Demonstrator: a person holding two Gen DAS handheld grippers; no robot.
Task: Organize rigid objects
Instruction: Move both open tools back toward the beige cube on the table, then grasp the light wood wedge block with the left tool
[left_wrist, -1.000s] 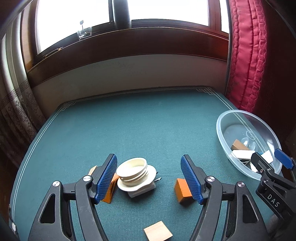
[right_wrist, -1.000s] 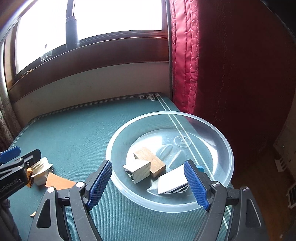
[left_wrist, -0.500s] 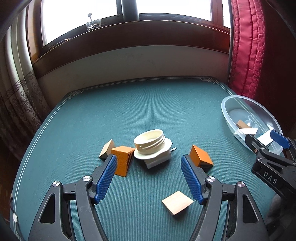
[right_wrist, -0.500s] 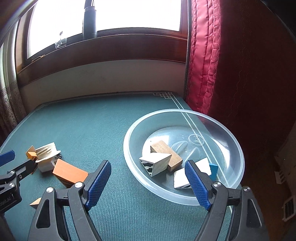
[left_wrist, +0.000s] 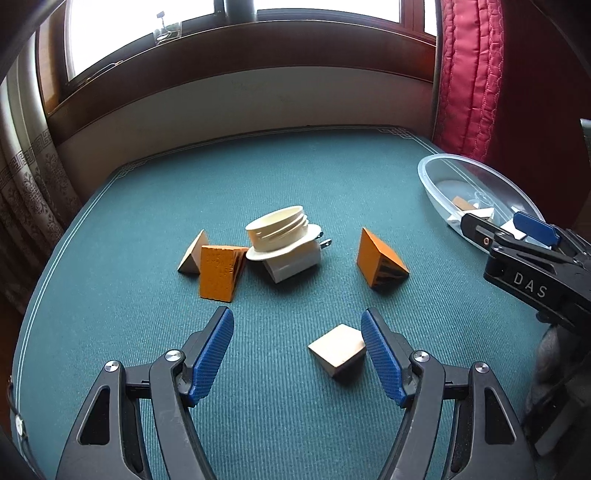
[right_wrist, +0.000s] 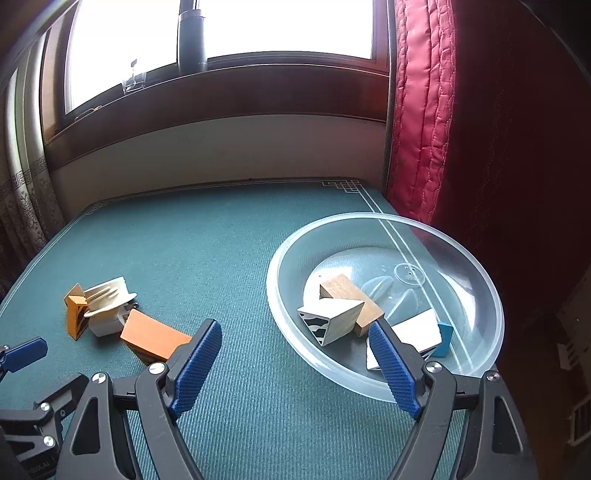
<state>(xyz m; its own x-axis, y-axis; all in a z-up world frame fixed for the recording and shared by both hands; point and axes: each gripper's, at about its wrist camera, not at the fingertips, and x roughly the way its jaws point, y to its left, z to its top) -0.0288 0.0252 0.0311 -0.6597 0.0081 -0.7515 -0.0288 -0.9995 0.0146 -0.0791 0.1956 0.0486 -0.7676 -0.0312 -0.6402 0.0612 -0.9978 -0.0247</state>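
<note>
A home room: ahead of the gripper, a wood-framed window (right_wrist: 221, 29) above a dark sill, a quilted red curtain (right_wrist: 461, 129) to its right, and a green felt-covered table (right_wrist: 221, 240) below.

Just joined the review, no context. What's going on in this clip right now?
A person with a handheld gripper in each hand is sorting loose pieces off a green table into a clear plastic bowl. The bowl already holds a few blocks. Both grippers are open and empty. The left gripper hovers by a pale wooden block; two orange wedges, a small pale wedge and a cream threaded plastic fitting sit beyond. The right gripper hangs at the bowl's near rim.
</note>
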